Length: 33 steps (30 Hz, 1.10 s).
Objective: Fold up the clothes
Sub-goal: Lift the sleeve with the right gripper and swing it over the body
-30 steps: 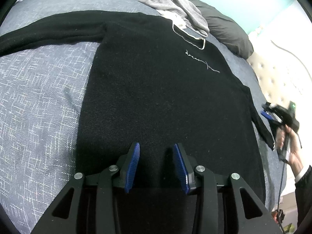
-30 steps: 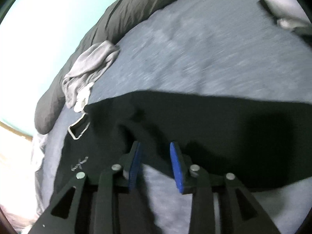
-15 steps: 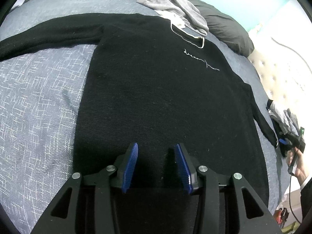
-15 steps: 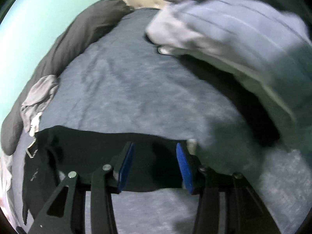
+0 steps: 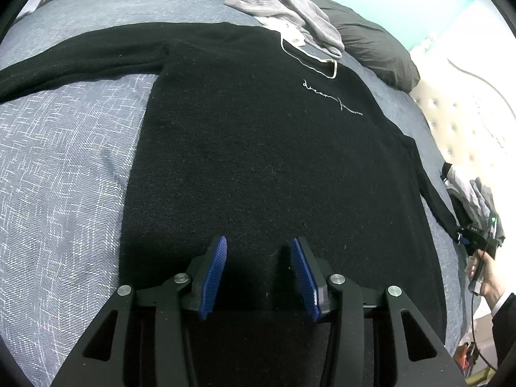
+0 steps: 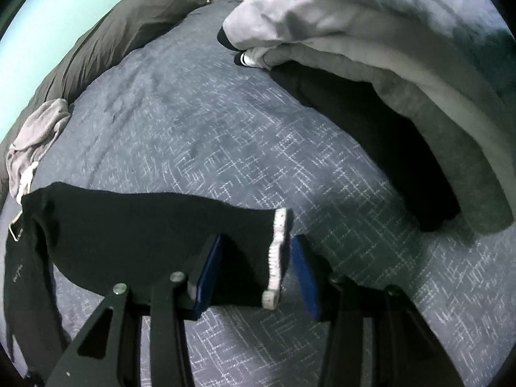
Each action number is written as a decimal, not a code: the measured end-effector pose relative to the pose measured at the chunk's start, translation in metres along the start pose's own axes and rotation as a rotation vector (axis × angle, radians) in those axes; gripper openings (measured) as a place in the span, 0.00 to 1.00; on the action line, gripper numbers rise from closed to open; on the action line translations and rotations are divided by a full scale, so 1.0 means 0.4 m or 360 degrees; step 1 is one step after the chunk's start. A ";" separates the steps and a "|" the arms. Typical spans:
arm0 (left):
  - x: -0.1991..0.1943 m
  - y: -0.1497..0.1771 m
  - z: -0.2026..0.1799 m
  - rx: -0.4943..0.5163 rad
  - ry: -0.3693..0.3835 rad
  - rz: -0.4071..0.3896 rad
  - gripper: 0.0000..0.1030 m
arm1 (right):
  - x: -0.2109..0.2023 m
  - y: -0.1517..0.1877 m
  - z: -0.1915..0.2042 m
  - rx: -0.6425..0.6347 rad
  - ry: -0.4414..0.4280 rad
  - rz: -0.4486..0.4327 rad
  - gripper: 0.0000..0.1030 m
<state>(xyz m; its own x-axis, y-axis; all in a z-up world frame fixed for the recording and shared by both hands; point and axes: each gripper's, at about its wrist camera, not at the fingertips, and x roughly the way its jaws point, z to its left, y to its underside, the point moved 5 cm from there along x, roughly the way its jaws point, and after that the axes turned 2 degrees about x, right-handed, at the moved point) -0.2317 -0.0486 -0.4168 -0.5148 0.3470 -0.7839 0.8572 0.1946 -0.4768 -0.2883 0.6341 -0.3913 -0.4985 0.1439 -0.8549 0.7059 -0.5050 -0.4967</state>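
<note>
The black sweater (image 5: pixel 258 148) lies flat on the bed (image 5: pixel 58 174), filling the middle of the left view. My left gripper (image 5: pixel 258 271) waits low in the frame over the hem, jaws apart and empty. My right gripper (image 6: pixel 254 274) is closing around the cuff (image 6: pixel 277 254), bottom middle, so I can fold that sleeve (image 6: pixel 145 225) in.

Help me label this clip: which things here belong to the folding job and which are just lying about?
In the job:
- black sweater, spread flat on the bed
- its sleeve cuff, between the closing right claw pads
- left claw, open over the hem

Lying about:
- grey garment
- dark pillow
- pile of clothes
- bedspread
</note>
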 end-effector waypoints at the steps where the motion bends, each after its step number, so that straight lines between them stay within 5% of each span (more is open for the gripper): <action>1: -0.001 0.001 0.000 -0.0001 0.0000 0.0000 0.45 | -0.002 0.004 0.010 -0.0031 0.0028 -0.0010 0.22; 3: -0.001 0.002 -0.001 -0.0001 -0.0001 0.0000 0.45 | -0.010 0.008 0.028 -0.0090 0.0055 -0.0040 0.10; 8: -0.002 0.002 -0.002 0.0006 -0.0006 0.0000 0.45 | -0.083 -0.026 0.063 -0.0182 0.0055 -0.0217 0.06; 20: 0.005 0.003 -0.004 0.0034 -0.0033 0.0006 0.45 | -0.280 -0.355 0.156 -0.0323 0.0103 -0.0603 0.05; 27: 0.013 0.004 -0.008 0.0053 -0.0055 0.0012 0.45 | -0.231 -0.443 0.177 -0.0374 0.0195 -0.0563 0.05; 33: 0.013 0.005 -0.015 0.0066 -0.0062 0.0012 0.50 | -0.144 -0.404 0.175 -0.0364 0.0188 -0.0453 0.05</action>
<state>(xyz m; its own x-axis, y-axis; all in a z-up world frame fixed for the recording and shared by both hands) -0.2327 -0.0407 -0.4194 -0.5090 0.3123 -0.8021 0.8603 0.1538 -0.4861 -0.4087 0.6478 -0.2512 -0.6388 0.3549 -0.6826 0.6481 -0.2299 -0.7260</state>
